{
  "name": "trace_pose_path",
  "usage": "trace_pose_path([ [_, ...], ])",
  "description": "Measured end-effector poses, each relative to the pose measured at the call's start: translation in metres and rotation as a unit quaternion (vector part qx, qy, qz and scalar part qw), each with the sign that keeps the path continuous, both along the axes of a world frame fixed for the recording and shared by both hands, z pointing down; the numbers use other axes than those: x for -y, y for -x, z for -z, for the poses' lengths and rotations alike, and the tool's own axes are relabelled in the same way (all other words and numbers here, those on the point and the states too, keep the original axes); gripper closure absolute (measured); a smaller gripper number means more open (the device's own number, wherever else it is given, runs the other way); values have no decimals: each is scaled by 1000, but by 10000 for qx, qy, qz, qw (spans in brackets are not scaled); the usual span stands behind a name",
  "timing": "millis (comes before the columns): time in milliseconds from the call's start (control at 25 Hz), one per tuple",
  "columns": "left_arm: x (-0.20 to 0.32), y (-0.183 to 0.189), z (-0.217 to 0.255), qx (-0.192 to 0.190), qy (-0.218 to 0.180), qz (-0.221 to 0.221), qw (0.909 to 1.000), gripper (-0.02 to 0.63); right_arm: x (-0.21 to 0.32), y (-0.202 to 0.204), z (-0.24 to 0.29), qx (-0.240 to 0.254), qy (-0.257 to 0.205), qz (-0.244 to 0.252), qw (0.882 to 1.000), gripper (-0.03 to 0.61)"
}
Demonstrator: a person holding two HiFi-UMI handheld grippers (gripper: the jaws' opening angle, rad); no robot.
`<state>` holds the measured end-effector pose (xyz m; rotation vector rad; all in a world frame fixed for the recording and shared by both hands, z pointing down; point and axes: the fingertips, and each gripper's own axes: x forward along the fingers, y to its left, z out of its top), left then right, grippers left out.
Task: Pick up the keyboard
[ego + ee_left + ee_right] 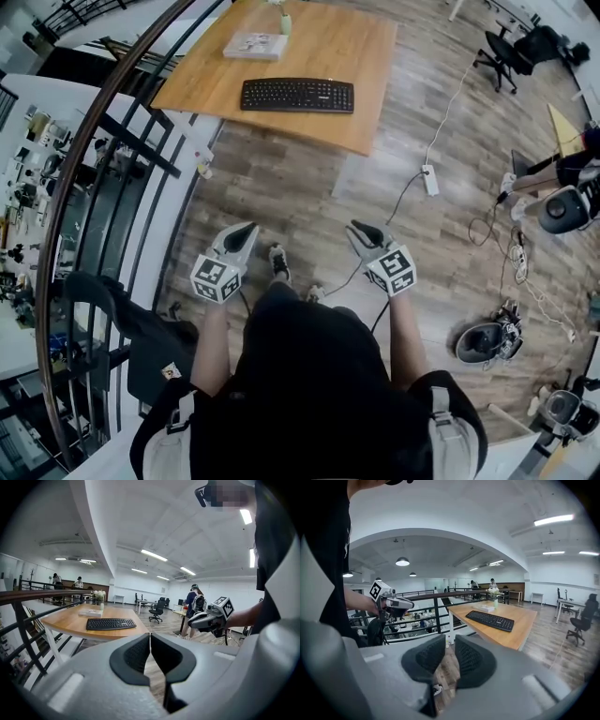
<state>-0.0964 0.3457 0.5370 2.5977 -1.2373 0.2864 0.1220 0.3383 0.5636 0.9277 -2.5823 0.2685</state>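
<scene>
A black keyboard [297,95] lies flat on the wooden table [366,56], far ahead of both grippers. It also shows as the keyboard [110,624] in the left gripper view and the keyboard [490,620] in the right gripper view. My left gripper [246,229] and right gripper [359,228] hang side by side over the floor, well short of the table. Both are shut with nothing between their pads. The left gripper's own jaws [150,641] meet, and the right gripper's own jaws [450,649] stand almost together.
On the table beyond the keyboard are a white book [255,45] and a small vase [285,21]. A dark railing [122,141] runs along the left. A power strip [430,179] with cables lies on the wood floor, and an office chair [497,56] stands far right.
</scene>
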Motion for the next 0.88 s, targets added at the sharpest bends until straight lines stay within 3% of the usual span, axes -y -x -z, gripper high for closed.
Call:
trace_pose_path([
  [880, 129, 46, -8, -67, 108, -213, 9997, 597, 122, 46, -10, -147, 151, -254, 9995, 511],
])
